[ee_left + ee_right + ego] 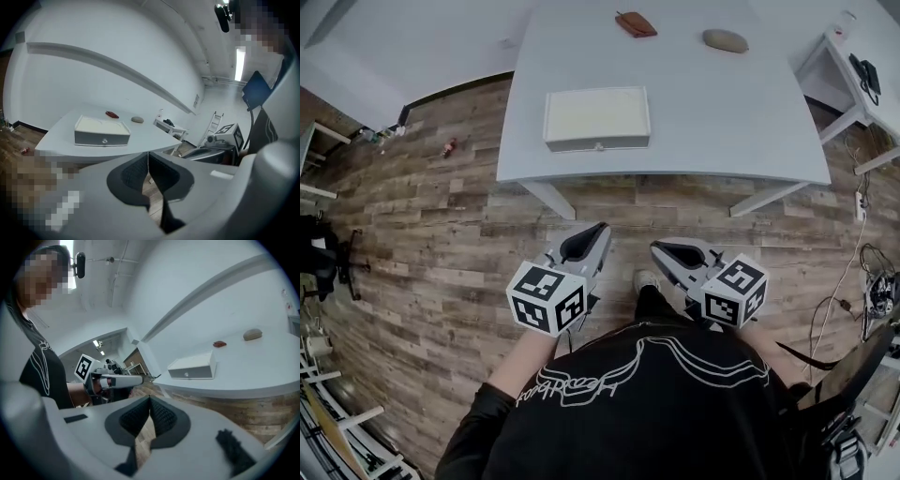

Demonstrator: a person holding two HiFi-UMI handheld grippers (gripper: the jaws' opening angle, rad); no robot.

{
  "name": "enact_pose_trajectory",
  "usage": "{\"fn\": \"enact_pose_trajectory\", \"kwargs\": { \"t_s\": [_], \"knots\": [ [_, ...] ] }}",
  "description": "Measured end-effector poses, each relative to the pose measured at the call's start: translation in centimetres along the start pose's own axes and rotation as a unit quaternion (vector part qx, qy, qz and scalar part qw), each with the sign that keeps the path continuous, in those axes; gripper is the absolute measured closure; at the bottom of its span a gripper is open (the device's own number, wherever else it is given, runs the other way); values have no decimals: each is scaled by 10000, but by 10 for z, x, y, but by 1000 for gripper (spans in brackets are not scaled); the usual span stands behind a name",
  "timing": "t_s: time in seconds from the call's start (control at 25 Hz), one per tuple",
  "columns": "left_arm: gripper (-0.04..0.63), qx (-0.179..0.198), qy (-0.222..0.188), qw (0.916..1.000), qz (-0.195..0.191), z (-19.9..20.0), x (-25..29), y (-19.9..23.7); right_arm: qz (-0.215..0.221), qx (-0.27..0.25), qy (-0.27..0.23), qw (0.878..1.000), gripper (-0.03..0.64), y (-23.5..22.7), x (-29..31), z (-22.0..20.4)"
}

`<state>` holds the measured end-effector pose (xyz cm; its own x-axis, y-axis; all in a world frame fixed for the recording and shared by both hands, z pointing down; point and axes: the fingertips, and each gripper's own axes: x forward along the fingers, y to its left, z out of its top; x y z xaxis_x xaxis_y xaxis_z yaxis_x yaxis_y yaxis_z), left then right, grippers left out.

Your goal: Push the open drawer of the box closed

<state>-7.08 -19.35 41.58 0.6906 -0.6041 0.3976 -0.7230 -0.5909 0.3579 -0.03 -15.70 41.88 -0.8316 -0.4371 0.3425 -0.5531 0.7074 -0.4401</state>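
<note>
A white box (pixel 597 118) with a drawer in its near face sits close to the front edge of the white table (pixel 750 112). The drawer's small knob (pixel 598 146) faces me, and the drawer front looks about flush with the box. The box also shows in the left gripper view (pixel 101 132) and in the right gripper view (pixel 192 367), far ahead of the jaws. My left gripper (pixel 602 228) (pixel 148 154) and right gripper (pixel 656 246) (pixel 149 398) hang side by side over the floor, short of the table. Both are shut, with nothing between the pads.
A reddish-brown object (pixel 636 24) and a grey pebble-like lump (pixel 725 40) lie at the table's far side. A small side table (pixel 839 66) stands at the right, with cables (pixel 853 281) on the wooden floor below it. A small red item (pixel 449 147) lies on the floor at the left.
</note>
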Motion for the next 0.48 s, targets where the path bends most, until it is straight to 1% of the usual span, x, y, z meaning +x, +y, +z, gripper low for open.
{"fn": "enact_pose_trajectory", "kwargs": {
  "t_s": [0.04, 0.16, 0.24, 0.48],
  "knots": [
    [586, 4, -29, 9999, -103, -1, -14, -14, 3, -62, -106, 9999, 609, 14, -4, 2],
    [588, 145, -94, 9988, -466, -8, -53, -55, -5, -183, -433, 9989, 607, 55, -20, 4],
    [588, 246, -143, 9973, -679, -13, -75, -77, -30, -287, -546, 9981, 608, 79, -31, 0],
    [588, 506, -293, 9938, -945, -23, -125, -112, -85, -637, -764, 9950, 609, 138, -50, 0]
  ]
}}
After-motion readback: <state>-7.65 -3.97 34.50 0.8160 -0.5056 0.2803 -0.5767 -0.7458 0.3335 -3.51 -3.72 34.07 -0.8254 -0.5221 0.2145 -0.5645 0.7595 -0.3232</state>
